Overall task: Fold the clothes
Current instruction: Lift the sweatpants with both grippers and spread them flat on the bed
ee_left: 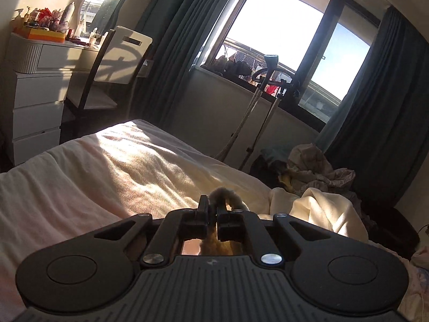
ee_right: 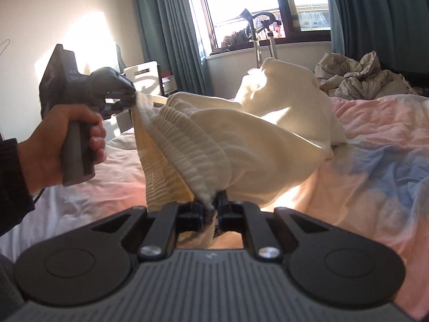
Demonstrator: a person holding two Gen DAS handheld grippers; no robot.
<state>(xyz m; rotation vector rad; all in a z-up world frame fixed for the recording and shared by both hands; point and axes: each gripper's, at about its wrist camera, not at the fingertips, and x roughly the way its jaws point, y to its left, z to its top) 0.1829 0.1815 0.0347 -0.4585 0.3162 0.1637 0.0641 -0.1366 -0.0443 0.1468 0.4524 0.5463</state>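
Both grippers are clamped on the cream sweater's [ee_right: 214,139] ribbed hem: right gripper [ee_right: 213,209] bottom centre, left gripper [ee_right: 131,95] upper left.

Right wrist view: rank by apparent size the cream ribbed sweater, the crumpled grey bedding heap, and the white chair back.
1. cream ribbed sweater, clearly largest.
2. crumpled grey bedding heap.
3. white chair back, smallest, but partly hidden behind the left gripper and farther off, so true size is unsure.
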